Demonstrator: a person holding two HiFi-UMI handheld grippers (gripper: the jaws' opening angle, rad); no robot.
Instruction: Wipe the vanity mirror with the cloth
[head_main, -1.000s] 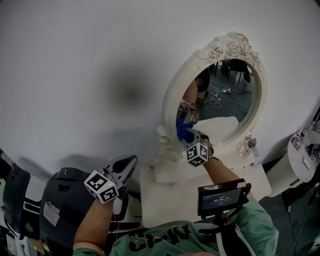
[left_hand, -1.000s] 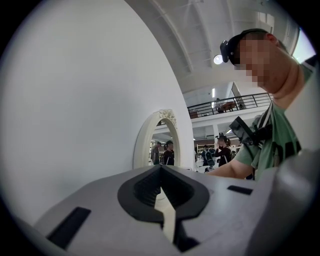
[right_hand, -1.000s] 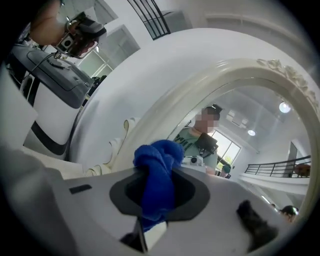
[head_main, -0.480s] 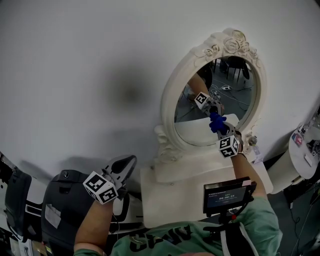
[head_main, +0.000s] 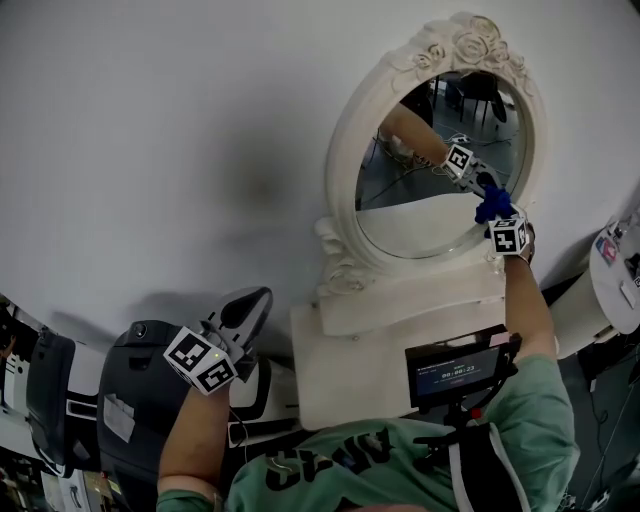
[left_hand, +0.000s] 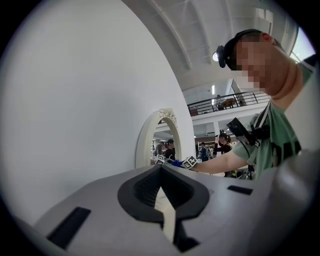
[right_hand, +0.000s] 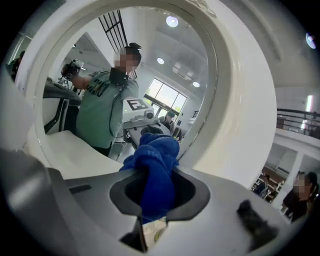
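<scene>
1. The soft, seemingly light cloth (right_hand: 156, 165) is being pinched mid-bunch by the right claw (right_hand: 150, 210) and pressed on the fragile vanity mirror (head_main: 420, 225) at its right edge
2. The left claw (left_hand: 164, 202) is being held pressed together, empty

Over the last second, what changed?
The right gripper, shut on the blue cloth, swept across the glass of the vanity mirror from its lower left edge to its right edge. The left gripper stayed shut and empty, low at the left, off the mirror. The grip on the cloth is unchanged.
</scene>
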